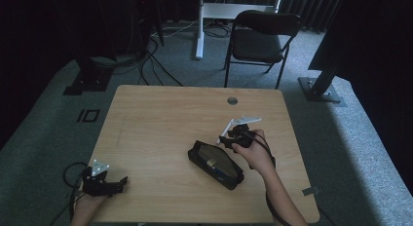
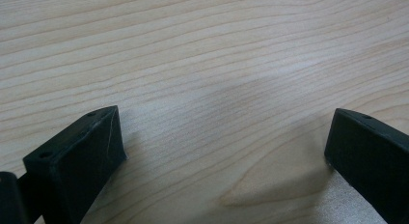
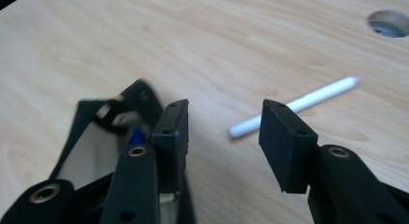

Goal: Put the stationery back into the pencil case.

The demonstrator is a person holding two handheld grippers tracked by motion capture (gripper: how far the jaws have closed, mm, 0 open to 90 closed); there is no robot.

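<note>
Lying just ahead of the right claw, a slim white pen rests flat on the bench, its length running diagonally past the tip of one jaw; one end is blunt, the far end rounded. The right claw's jaws stand apart with bare bench between them, grasping nothing. In the high view the pen sits just beyond the right claw, touching neither jaw as far as can be told.

Beside the right claw on its other side: a black pencil case, soft-sided, lying open, with a blue item and a pale label visible inside; its dark fabric edge lies next to one jaw.

Left claw: released, jaws wide, only bench between them, held at the near left corner, well apart from pen and case.

Bench: light wood-grain top, rounded corners, a round cable hole beyond the pen.

Room: grey carpet, black folding chair behind the bench, dark curtains, loose cables on the floor.
</note>
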